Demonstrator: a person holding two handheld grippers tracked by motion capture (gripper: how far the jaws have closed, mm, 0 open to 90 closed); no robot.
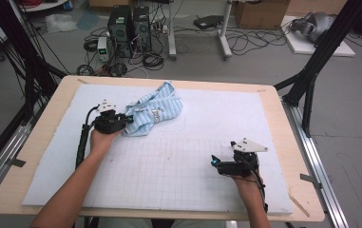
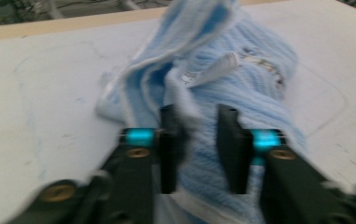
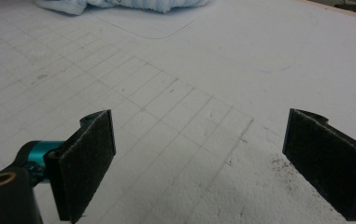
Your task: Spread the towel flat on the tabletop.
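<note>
My left claw [image 2: 198, 148] seems clamped on the crumpled pale-blue knitted garment [image 2: 231, 88], folding unstarted; right claw [image 3: 203, 163] gapes idle.

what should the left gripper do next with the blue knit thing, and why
Probably lift a little and draw the light blue knit garment toward the open middle of the white mat. The left gripper has its fingers closed on a fold at the garment's near edge, and the garment lies bunched in a heap. The right gripper rests open and apart, with nothing between its fingers.
</note>
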